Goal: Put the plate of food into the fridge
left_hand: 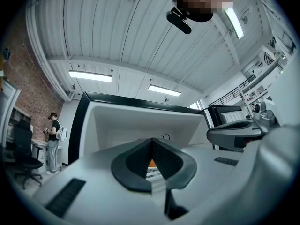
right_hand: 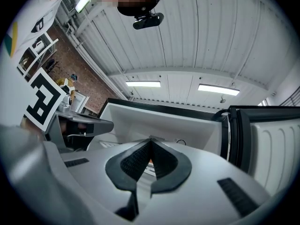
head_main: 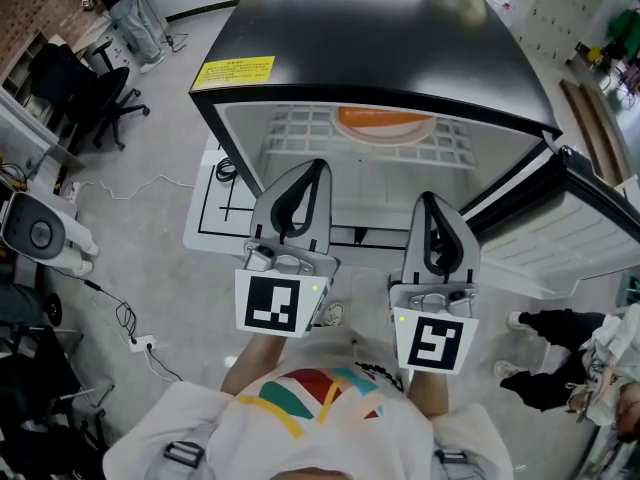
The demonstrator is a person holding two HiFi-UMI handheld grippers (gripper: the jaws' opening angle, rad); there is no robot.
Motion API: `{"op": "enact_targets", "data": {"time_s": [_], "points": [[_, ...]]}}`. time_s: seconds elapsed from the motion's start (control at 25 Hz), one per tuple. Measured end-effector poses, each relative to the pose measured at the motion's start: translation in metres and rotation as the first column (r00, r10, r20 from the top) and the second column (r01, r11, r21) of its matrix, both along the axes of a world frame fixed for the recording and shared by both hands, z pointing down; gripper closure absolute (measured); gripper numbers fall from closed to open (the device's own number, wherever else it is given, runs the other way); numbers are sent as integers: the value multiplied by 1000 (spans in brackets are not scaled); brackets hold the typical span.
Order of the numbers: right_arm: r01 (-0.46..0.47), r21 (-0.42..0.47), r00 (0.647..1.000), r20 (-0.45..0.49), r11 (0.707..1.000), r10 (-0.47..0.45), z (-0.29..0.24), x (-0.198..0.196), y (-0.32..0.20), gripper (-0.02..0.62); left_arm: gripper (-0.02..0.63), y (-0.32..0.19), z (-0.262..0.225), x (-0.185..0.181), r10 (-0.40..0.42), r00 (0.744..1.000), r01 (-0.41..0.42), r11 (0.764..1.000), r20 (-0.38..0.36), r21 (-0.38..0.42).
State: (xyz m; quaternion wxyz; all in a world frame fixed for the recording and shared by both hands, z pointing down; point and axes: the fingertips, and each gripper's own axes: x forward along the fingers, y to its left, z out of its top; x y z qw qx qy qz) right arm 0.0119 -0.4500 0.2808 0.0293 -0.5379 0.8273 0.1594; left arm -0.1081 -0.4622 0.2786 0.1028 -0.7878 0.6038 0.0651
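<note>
The left tongs (head_main: 319, 165) and right tongs (head_main: 428, 198), both pinched shut and empty, point toward the plate (head_main: 385, 123) on the fridge (head_main: 380, 38) shelf.

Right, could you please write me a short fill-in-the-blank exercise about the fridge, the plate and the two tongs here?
1. The orange plate sits on the white wire ___ inside the fridge.
2. The fridge door stands ___.
3. The left tongs and the right tongs are both shut and hold ___.
Missing words: shelf; open; nothing.
</note>
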Motion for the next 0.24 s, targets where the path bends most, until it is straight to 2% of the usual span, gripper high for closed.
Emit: {"op": "enact_targets", "data": {"time_s": [0.24], "points": [[-1, -5, 1000, -1, 1000, 1, 0, -4, -3, 595, 600, -1, -3, -5, -6, 1000, 6, 1000, -2, 5]]}}
